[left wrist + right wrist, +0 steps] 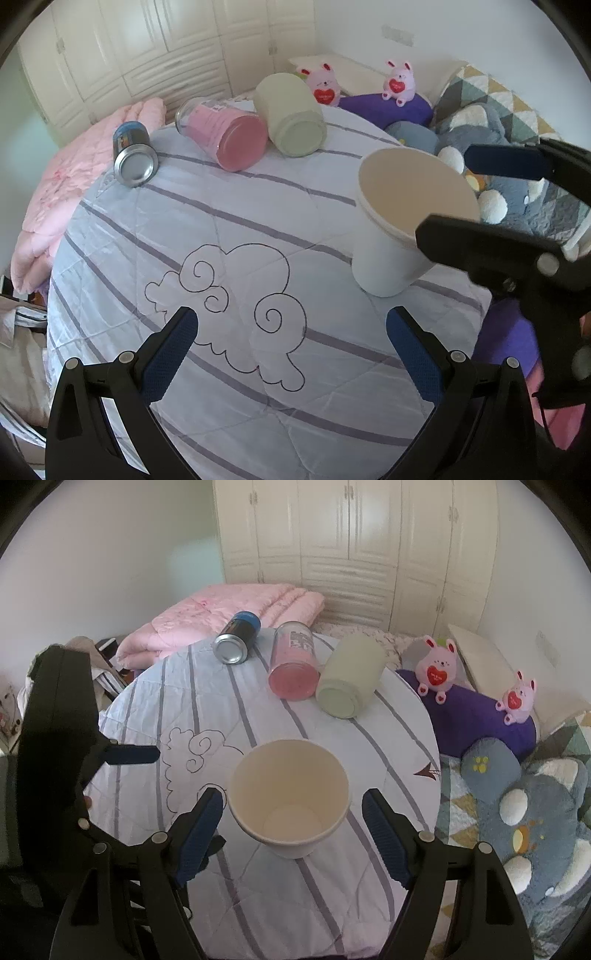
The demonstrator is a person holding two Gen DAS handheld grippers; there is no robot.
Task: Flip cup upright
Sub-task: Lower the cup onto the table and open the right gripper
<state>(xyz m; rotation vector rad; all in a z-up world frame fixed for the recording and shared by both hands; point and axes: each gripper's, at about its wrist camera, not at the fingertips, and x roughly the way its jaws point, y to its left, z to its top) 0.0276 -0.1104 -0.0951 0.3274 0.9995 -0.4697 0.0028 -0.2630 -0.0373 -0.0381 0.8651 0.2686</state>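
Jaws of the left gripper (291, 334) stand wide apart over a round table (229, 236) draped in a striped quilt with a cloud drawing (229, 314). On it the white paper cup (399, 229) stands upright at right; a can (133, 155), pink jar (225, 134) and green jar (291, 114) lie at the far edge before white wardrobes (147, 48).

From the right wrist, the right gripper (291, 829) is likewise spread, flanking the cup (289, 801) without touching. A pink comforter (221, 616) and plush toys (437, 668) surround the table (388, 738).
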